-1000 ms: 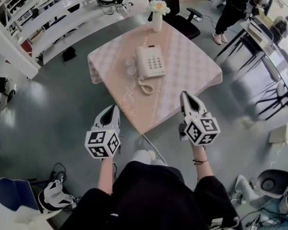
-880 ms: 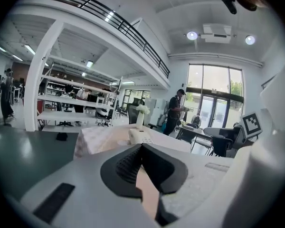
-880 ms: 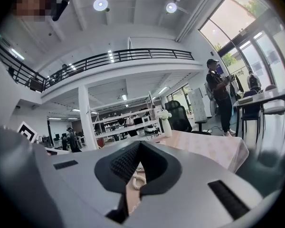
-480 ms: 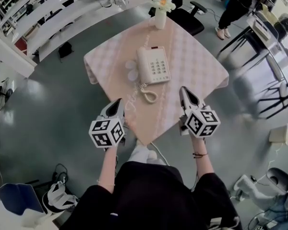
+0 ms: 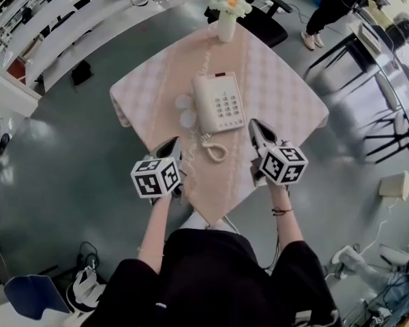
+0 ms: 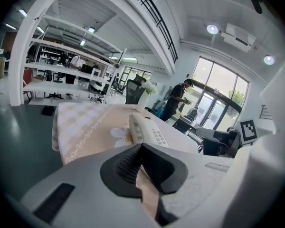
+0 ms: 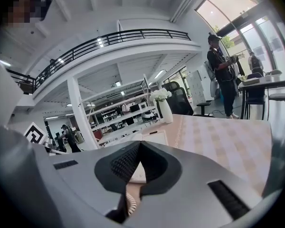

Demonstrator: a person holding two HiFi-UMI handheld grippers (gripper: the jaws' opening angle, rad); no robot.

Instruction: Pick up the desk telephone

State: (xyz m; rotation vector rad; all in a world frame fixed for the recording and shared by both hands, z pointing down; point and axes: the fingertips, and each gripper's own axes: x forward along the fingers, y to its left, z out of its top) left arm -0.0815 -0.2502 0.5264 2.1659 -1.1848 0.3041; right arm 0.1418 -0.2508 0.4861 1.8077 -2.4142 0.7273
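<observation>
Cream-coloured, the desk telephone (image 5: 219, 103) lies mid-desk on the pink checked cloth (image 5: 286, 94), its coiled cord (image 5: 216, 150) trailing toward the near edge. The left gripper (image 5: 173, 143) and right gripper (image 5: 255, 124) hover either side of that cord, fingers pressed together on nothing.

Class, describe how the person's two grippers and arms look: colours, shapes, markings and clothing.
The left gripper and right gripper match: pale grey tapered jaws lined with black ribbed pads, each carrying a white cube printed with black square markers. The person wears a black short-sleeved top, and a thin dark band circles the right wrist.
</observation>
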